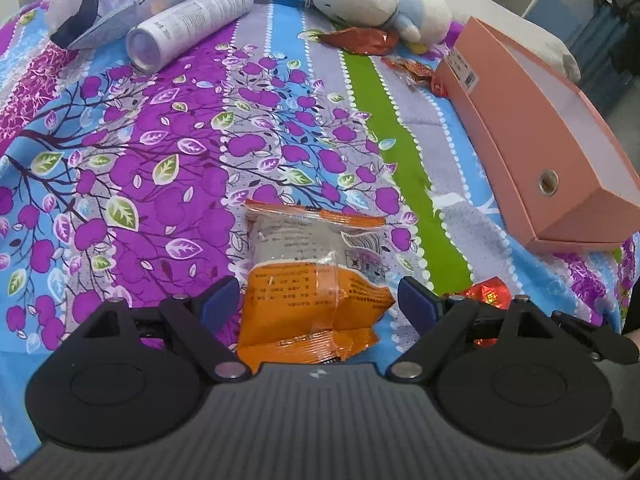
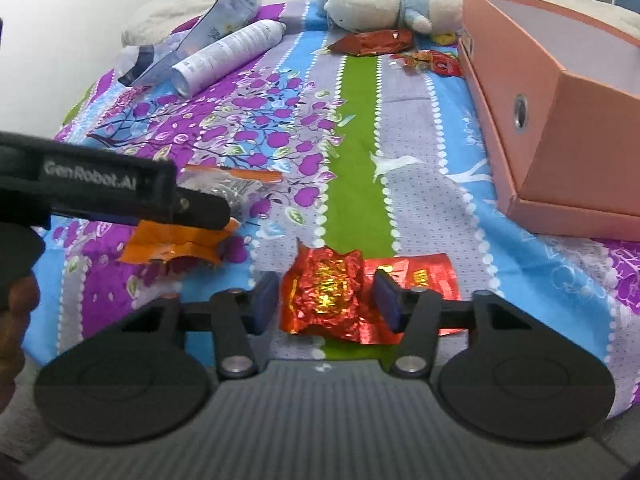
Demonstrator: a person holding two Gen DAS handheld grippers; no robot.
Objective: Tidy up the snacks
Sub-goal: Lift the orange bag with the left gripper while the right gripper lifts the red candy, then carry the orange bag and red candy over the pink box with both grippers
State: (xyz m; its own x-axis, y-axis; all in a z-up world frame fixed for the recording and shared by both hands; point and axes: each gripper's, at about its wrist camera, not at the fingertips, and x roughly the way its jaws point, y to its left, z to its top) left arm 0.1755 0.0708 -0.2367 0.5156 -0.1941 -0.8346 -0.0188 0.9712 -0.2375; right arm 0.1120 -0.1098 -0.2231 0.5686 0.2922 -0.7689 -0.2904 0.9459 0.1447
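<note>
An orange and clear snack packet (image 1: pixel 316 280) lies on the patterned bedspread between the open fingers of my left gripper (image 1: pixel 318 300). In the right wrist view the same packet (image 2: pixel 188 240) lies under the left gripper's arm. My right gripper (image 2: pixel 326 300) is open around a crinkled red foil snack (image 2: pixel 324 296), which also peeks into the left wrist view (image 1: pixel 486 294). A flat red packet (image 2: pixel 424 274) lies just behind its right finger. An open pink box (image 1: pixel 544 132) (image 2: pixel 560 112) stands at the right. More red snacks (image 1: pixel 360 40) (image 2: pixel 376 42) lie at the far end.
A white spray can (image 1: pixel 192 24) (image 2: pixel 228 54) and a blue-white pouch (image 1: pixel 132 4) (image 2: pixel 208 32) lie far left. A white and blue plush toy (image 1: pixel 376 0) (image 2: pixel 396 2) rests at the back. Small red wrapped candies (image 1: pixel 416 70) (image 2: pixel 432 60) sit by the box's far corner.
</note>
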